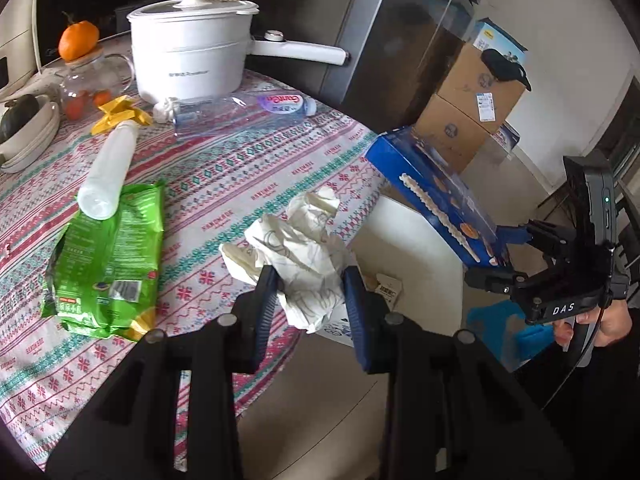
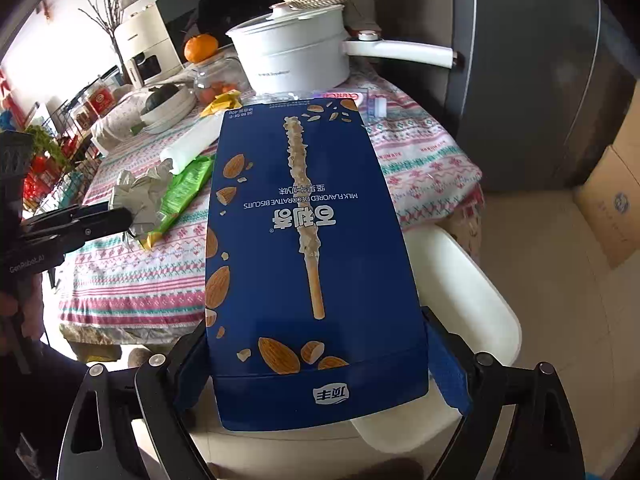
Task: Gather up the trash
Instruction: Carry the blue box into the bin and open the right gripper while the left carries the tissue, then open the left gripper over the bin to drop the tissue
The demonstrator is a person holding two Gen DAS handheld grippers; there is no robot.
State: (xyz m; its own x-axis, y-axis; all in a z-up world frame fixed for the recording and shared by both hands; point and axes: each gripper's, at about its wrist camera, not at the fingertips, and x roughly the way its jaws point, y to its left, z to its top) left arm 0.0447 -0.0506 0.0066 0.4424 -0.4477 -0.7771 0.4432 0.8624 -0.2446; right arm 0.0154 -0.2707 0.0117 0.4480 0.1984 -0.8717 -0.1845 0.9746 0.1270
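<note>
My left gripper (image 1: 310, 280) is shut on a crumpled white paper wrapper (image 1: 298, 236), held above the table's near right edge. In the right wrist view the same wrapper (image 2: 140, 196) shows at the left gripper's tip. My right gripper (image 2: 316, 356) is shut on a blue biscuit box (image 2: 308, 240), its pads pressing the box's two sides; it hangs beyond the table edge, over a white chair. In the left wrist view the box (image 1: 436, 196) sticks out from the right gripper (image 1: 496, 260). On the patterned tablecloth (image 1: 224, 168) lie a green snack bag (image 1: 108, 256), a white tube (image 1: 108, 172), a clear plastic bottle (image 1: 244, 110) and a yellow wrapper (image 1: 120, 114).
A white electric pot (image 1: 192, 52) with a long handle stands at the back of the table beside a glass teapot (image 1: 88, 80) topped by an orange. A white chair (image 2: 468, 304) sits at the table's right edge. Cardboard boxes (image 1: 468, 100) are stacked by the dark fridge.
</note>
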